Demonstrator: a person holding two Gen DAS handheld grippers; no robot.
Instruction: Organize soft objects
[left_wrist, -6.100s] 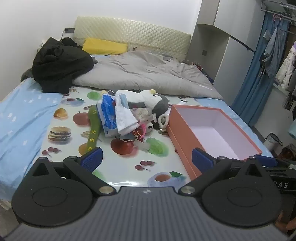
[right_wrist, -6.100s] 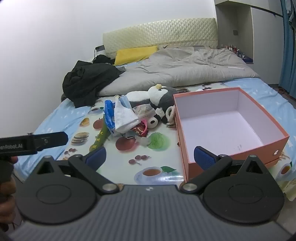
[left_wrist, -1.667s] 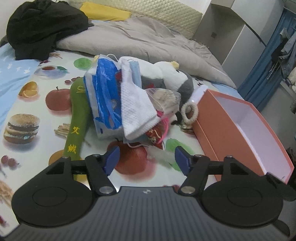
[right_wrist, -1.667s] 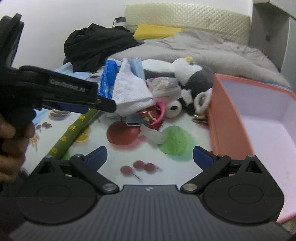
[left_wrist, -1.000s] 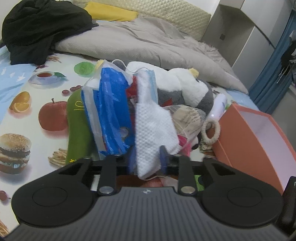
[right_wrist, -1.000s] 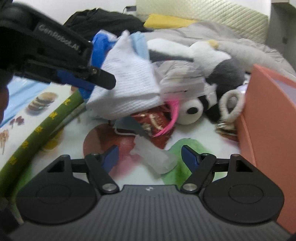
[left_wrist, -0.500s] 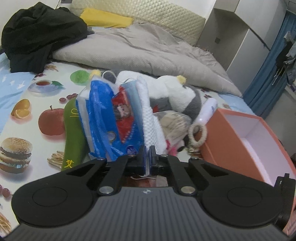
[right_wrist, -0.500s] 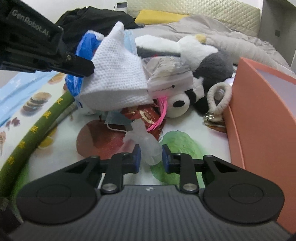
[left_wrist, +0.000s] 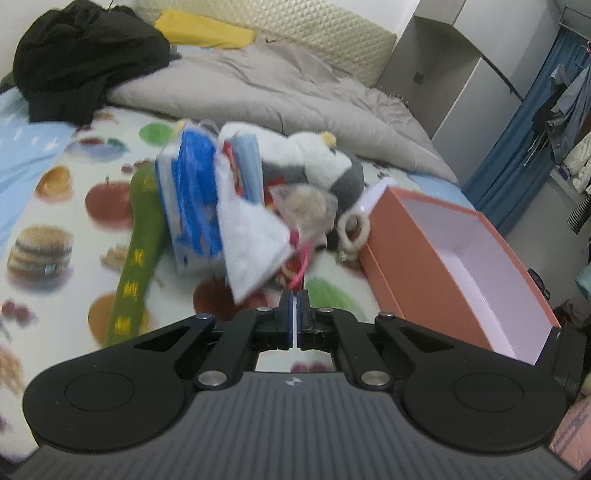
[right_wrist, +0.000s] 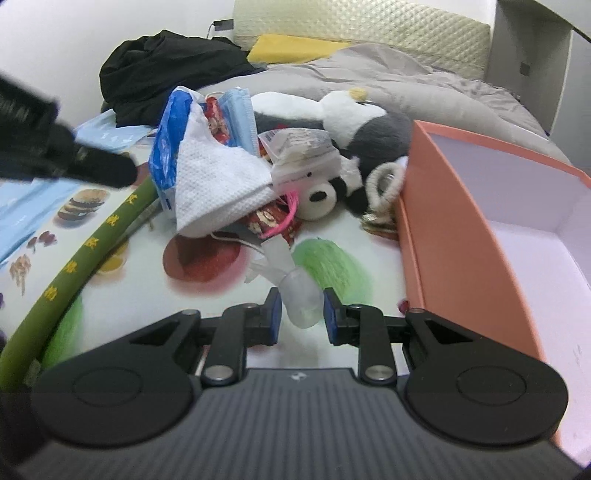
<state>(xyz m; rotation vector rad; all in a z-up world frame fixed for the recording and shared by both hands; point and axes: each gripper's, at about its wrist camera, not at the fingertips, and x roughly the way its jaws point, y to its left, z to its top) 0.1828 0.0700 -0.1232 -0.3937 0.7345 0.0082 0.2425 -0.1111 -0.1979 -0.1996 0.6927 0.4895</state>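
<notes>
Open orange cardboard box (right_wrist: 461, 206) empty; nothing sorted yet. Right gripper (right_wrist: 301, 314) pinches clear soft plastic piece (right_wrist: 295, 291) just left of box. Left gripper (left_wrist: 294, 314) closed, apparently empty; white waffle cloth (left_wrist: 251, 236) on pile left of box.

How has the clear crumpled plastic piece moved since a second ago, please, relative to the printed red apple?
Yes. The clear crumpled plastic piece has been pulled off the printed red apple's edge, toward the camera, pinched in the right claw.

Both views are evenly lit by soft indoor light, with only faint shadows cast. Straight lines are bent near the edges by fisheye distortion. Motion blur is seen across the left wrist view, and the black arm at the right view's left edge is smeared.
</notes>
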